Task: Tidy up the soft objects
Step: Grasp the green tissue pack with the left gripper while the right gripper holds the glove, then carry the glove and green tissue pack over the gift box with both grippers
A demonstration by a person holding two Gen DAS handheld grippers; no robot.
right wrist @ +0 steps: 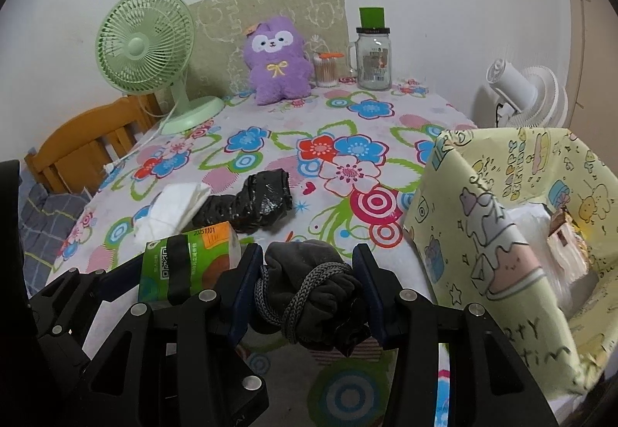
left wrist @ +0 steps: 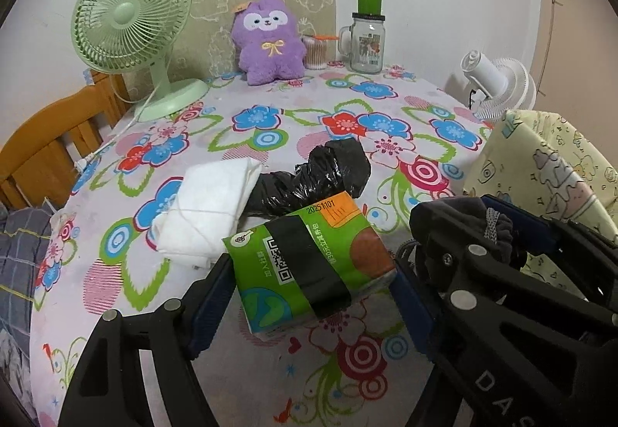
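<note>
My left gripper (left wrist: 313, 270) is shut on a green tissue pack (left wrist: 336, 233) with a black band, gripped by its two short sides just above the flowered tablecloth (left wrist: 270, 118). Just to its right, my right gripper (right wrist: 307, 257) is shut on a dark grey cloth bundle (right wrist: 313, 295) tied with grey cord. Behind the pack a folded white cloth (left wrist: 208, 210) and a black plastic-wrapped roll (left wrist: 316, 176) lie on the table. A purple plush toy (left wrist: 268, 40) sits upright at the back. The same pack (right wrist: 189, 264) shows at the left of the right wrist view.
A yellow cartoon-print bag (right wrist: 502, 233) stands open at the right table edge, with white items inside. At the back stand a green fan (left wrist: 131, 25), a cotton swab tub (left wrist: 314, 54) and a glass jar (left wrist: 367, 44). A white fan (left wrist: 498, 83) is right, a wooden chair (left wrist: 42, 152) left.
</note>
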